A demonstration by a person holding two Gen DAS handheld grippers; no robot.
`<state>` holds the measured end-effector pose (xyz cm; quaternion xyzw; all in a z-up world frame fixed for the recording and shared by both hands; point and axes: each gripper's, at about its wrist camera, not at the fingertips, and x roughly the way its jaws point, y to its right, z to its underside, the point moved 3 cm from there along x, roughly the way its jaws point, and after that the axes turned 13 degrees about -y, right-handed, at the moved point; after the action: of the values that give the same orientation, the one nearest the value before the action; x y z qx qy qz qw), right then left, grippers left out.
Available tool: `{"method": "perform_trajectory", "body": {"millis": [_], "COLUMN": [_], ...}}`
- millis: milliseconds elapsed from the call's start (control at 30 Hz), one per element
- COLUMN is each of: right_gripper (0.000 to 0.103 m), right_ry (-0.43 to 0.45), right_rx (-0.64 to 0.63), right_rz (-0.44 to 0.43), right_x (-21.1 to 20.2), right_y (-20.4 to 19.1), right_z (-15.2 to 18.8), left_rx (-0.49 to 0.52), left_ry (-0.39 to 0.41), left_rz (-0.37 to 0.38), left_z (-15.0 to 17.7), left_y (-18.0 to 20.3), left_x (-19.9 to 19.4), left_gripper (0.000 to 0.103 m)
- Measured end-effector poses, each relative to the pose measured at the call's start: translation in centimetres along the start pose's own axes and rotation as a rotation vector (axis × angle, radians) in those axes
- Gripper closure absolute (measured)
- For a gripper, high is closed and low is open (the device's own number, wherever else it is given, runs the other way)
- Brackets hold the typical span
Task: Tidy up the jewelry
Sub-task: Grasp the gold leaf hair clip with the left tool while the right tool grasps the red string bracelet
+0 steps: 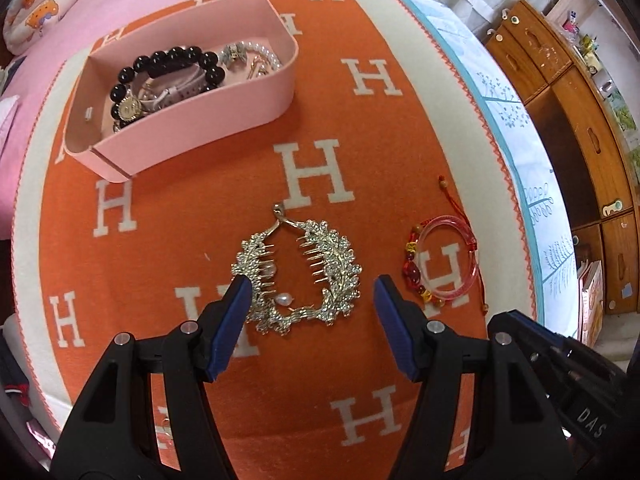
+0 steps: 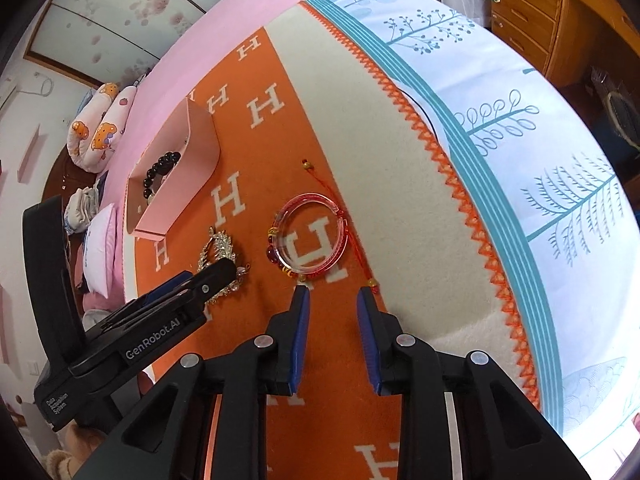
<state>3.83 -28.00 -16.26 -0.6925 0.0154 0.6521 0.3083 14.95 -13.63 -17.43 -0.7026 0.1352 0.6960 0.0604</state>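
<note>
One pink jewelry box [image 1: 224, 92], lidless, is seen at about 11 o'clock in the left wrist view, set on an orange blanket [image 1: 192, 208] patterned with white H letters. Inside the box, one black bead bracelet [image 1: 168, 62], one white pearl bracelet [image 1: 260, 50] and one small gold-faced watch [image 1: 129, 107] can be counted; smaller pieces among them cannot be told apart. Three items are left outside the box on the blanket: one rhinestone hair clip [image 1: 320, 264] with two rows of metal teeth and two pearls, lying spread open near the centre; one clear pink bangle [image 1: 452, 260] at about 3 o'clock from the clip; and one red cord bracelet [image 1: 418, 270] with coloured beads, touching the bangle and partly looped round it. The left gripper [image 1: 312, 284] is held with its two blue-padded jaws wide apart, nothing between them, the left pad overlapping the clip's lower left edge in the view; contact cannot be judged. In the right wrist view, the right gripper [image 2: 333, 292] is likewise shown with jaws parted and nothing held, its tips just short of the bangle [image 2: 316, 236], which lies at 12 o'clock from them. The box [image 2: 200, 140] is seen at 10 o'clock there.
</note>
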Motion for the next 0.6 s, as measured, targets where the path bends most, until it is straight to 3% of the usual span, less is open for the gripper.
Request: {"method": "perform_trajectory", "body": {"millis": [300, 433, 600], "right_gripper": [0.078, 0.078, 0.078], "right_ry": [-0.005, -0.002, -0.003], "right_rx": [0.001, -0.002, -0.009], "right_rz": [0.002, 0.003, 0.003], "right_x": [1.0, 0.9, 0.8], "right_y": [-0.1, -0.1, -0.1], "right_z": [-0.7, -1.0, -1.3], "left_rx": [-0.009, 0.038, 0.063], "left_ry": [-0.003, -0.004, -0.005], "left_rz": [-0.056, -0.119, -0.169], "left_z": [-1.0, -1.0, -1.0], "left_y": [1.2, 2.4, 3.2], "left_x": [0.4, 0.3, 0.6], "left_gripper": [0.047, 0.057, 0.058]}}
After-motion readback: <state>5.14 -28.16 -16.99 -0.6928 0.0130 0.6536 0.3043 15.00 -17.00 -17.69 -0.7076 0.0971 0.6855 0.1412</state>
